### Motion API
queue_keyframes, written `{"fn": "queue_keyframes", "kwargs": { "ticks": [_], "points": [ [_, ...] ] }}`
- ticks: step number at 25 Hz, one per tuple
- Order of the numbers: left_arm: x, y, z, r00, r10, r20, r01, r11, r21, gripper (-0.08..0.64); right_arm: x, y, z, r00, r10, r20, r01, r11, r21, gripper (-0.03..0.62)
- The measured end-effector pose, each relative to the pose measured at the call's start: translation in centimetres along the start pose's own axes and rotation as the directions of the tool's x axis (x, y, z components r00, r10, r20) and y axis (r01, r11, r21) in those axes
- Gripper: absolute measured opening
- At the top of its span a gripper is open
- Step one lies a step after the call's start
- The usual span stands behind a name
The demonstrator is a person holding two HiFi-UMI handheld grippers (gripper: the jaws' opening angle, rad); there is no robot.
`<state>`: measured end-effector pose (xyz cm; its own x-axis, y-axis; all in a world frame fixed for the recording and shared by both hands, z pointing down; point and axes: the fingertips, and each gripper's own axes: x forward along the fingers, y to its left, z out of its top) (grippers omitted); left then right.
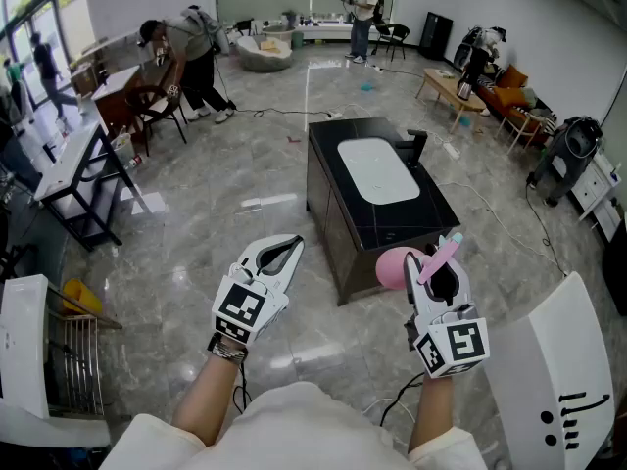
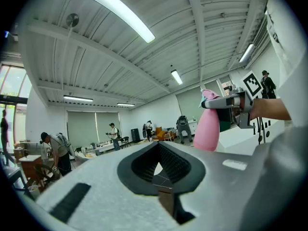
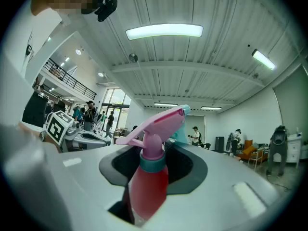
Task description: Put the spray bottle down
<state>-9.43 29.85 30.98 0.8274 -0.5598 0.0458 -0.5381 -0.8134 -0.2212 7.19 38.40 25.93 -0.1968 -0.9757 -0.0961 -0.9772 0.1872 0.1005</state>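
My right gripper (image 1: 441, 265) is shut on a pink spray bottle (image 1: 396, 267), held upright in the air just off the near right corner of a black table (image 1: 432, 213). In the right gripper view the bottle (image 3: 149, 186) stands between the jaws, with its pink trigger head above them. The left gripper view shows the bottle (image 2: 209, 126) and the right gripper (image 2: 236, 110) off to the right. To the left of the table, my left gripper (image 1: 284, 249) hangs with its jaws together and nothing in them (image 2: 159, 150).
A white oval pad (image 1: 377, 169) lies on the black table. A white machine (image 1: 558, 380) stands close at the right, and a metal rack (image 1: 83, 179) at the left. Cables (image 1: 490, 209) run over the grey floor. Several people and chairs are at the far end.
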Motion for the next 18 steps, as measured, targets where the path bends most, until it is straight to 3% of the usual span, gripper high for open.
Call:
{"fn": "queue_keyframes", "kwargs": {
  "ticks": [6,18],
  "points": [
    [0.0,-0.3,-0.1,1.0,-0.003,-0.002,0.003,1.0,-0.006,0.005,-0.3,-0.2,0.2,0.999,0.012,0.031,-0.013,0.999,0.043,0.152],
    [0.4,-1.6,0.3,1.0,0.002,-0.003,-0.002,1.0,-0.002,0.005,-1.3,-1.4,0.5,0.999,0.012,0.033,-0.013,0.999,0.035,0.152]
  ]
}}
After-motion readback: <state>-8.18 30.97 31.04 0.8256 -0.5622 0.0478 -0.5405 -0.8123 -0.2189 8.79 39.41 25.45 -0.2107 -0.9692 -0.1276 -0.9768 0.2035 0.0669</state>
